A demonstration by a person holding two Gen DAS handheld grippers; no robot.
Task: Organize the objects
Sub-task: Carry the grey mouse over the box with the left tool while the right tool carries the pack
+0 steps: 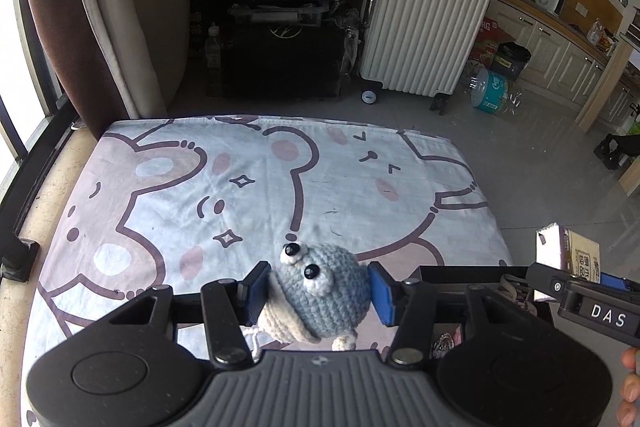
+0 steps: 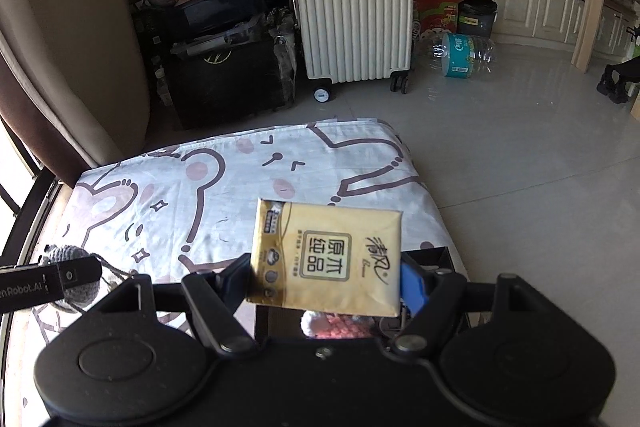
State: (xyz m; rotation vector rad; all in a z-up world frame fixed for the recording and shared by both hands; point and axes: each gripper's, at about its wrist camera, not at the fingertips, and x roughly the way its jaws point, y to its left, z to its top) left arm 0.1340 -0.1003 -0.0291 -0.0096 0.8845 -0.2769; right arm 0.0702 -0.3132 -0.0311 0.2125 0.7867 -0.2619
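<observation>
My left gripper (image 1: 318, 293) is shut on a blue-grey crocheted toy (image 1: 324, 295) with big eyes and holds it above the cartoon-print cloth (image 1: 180, 195). My right gripper (image 2: 326, 279) is shut on a yellow tissue pack (image 2: 326, 259) and holds it above a black box (image 2: 444, 255) at the cloth's right edge. A pink and white knitted item (image 2: 336, 325) lies inside the box. The tissue pack (image 1: 568, 259) and the right gripper also show at the right of the left wrist view. The toy (image 2: 70, 267) and left gripper show at the left of the right wrist view.
The black box (image 1: 460, 275) stands right of the toy. Beyond the cloth's far edge stand a white suitcase (image 1: 424, 27), black cases (image 1: 280, 63), a water bottle pack (image 1: 492, 91) on the tiled floor and white cabinets (image 2: 520, 3). A window frame (image 1: 24, 155) runs along the left.
</observation>
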